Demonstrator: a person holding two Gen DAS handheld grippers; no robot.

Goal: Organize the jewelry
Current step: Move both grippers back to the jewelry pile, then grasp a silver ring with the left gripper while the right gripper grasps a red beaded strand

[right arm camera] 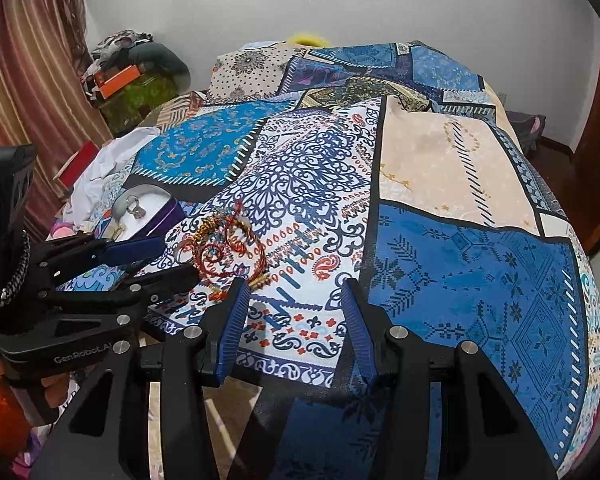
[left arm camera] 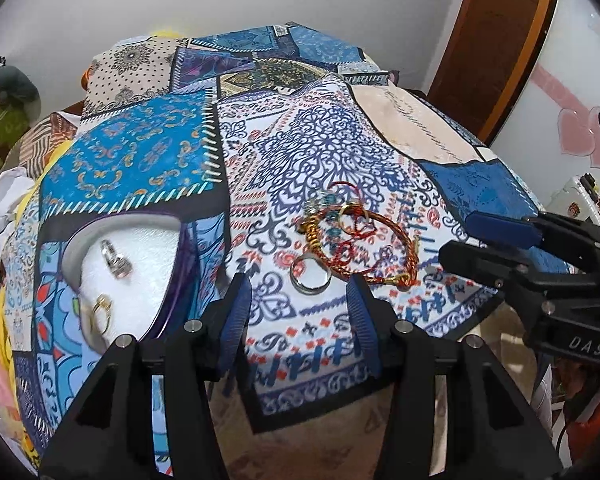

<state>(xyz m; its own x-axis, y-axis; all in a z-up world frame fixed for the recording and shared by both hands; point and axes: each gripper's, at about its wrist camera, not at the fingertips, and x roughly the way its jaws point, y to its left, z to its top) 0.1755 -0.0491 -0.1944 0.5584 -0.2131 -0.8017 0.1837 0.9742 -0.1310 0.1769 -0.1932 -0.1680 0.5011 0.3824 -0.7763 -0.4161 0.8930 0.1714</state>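
A pile of jewelry lies on the patterned bedspread: a gold-and-red twisted bracelet (left arm camera: 364,244), thin red wire bangles and a silver ring (left arm camera: 310,275) in front of it. The pile also shows in the right wrist view (right arm camera: 224,248). An open purple box with white lining (left arm camera: 132,264) holds a silver ring (left arm camera: 114,262) and a gold ring (left arm camera: 100,312). My left gripper (left arm camera: 298,296) is open just in front of the silver ring on the bedspread. My right gripper (right arm camera: 294,300) is open and empty, to the right of the pile; it shows in the left wrist view (left arm camera: 456,236).
The patchwork bedspread (right arm camera: 460,272) covers the whole bed. Clothes and white fabric (right arm camera: 100,168) lie at the bed's left side, with more clutter (right arm camera: 132,80) by the wall. A wooden door (left arm camera: 492,40) stands at the far right.
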